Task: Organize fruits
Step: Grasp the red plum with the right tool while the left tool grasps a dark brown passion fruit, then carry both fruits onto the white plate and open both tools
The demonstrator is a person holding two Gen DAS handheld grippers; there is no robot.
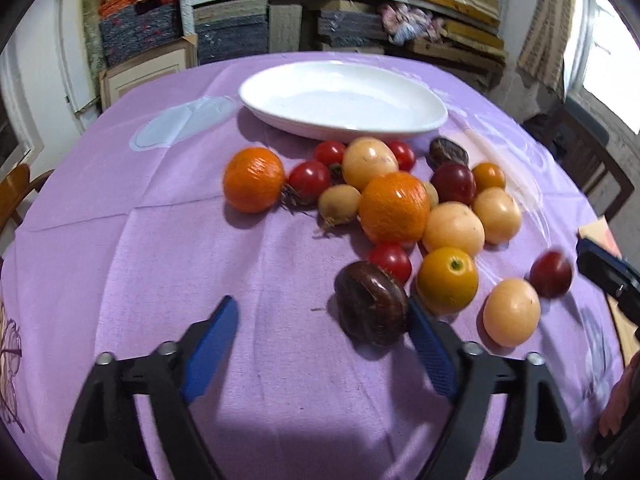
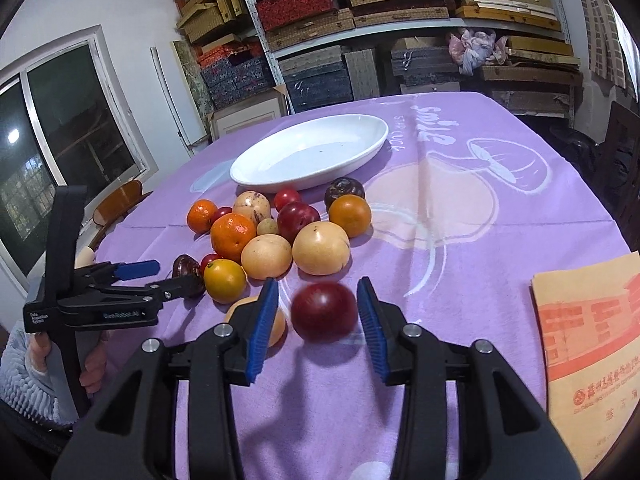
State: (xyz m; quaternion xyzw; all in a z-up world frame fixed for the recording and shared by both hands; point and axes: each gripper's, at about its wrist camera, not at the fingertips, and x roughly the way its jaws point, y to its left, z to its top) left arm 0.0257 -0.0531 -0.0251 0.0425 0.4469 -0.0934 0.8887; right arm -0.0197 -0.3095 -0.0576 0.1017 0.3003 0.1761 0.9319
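Right gripper [image 2: 318,322]: jaws apart, a blurred dark red plum [image 2: 323,312] between them, gaps visible on both sides, no grip. Left gripper [image 1: 320,340]: jaws open, its right pad beside a dark brown fruit [image 1: 371,308]. Remaining fruit clustered mid-frame on the purple tabletop [image 1: 160,240]; white dish [image 1: 432,110] behind.

The left gripper [image 1: 322,322] is held angled downward, its jaws spread apart, nothing pressed between the 2 blue pads [image 1: 212,344]. The right gripper [image 2: 318,320] is held lower-angled, jaws partly parted, clear of contact. A hand [image 2: 94,368] is wrapped around the left handle.
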